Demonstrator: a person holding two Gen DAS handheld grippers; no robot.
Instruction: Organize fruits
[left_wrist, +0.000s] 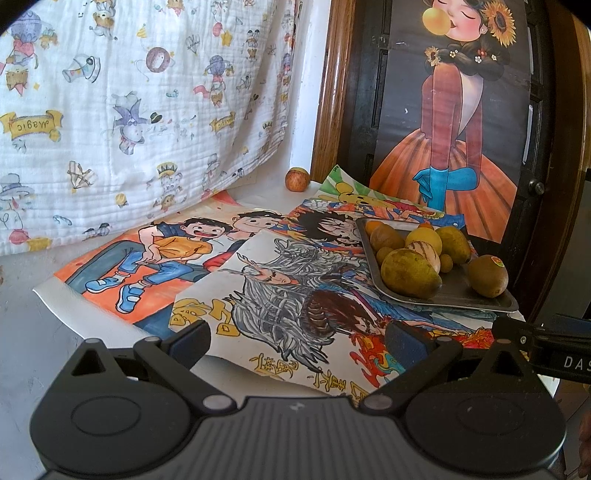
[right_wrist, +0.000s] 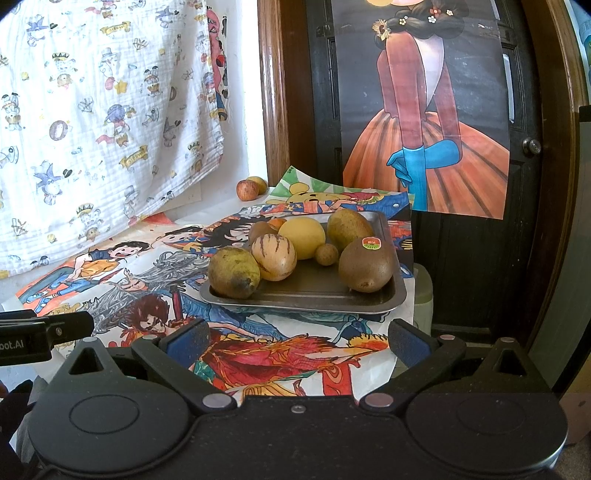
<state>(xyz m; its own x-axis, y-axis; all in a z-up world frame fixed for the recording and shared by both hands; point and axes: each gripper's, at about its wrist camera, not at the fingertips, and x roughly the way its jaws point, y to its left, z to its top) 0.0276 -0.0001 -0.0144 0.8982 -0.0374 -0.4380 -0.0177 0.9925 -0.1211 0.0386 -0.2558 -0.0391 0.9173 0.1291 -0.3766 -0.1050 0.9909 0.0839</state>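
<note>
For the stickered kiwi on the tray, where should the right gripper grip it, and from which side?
Probably across the kiwi's narrow middle, coming from the tray's near edge. It lies on its side at the near right, apart from the other fruit, so both flanks look free. The right gripper is open.

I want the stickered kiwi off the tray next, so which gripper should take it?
Probably the right gripper: it's open and the kiwi sits almost straight ahead on the tray. From the left gripper, it lies off to the right.

Home room: cartoon-print blanket (left_wrist: 122, 110) hung on wall, hand-coloured drawings (left_wrist: 273, 280) covering table, panelled wooden door (right_wrist: 480, 236) with poster.
</note>
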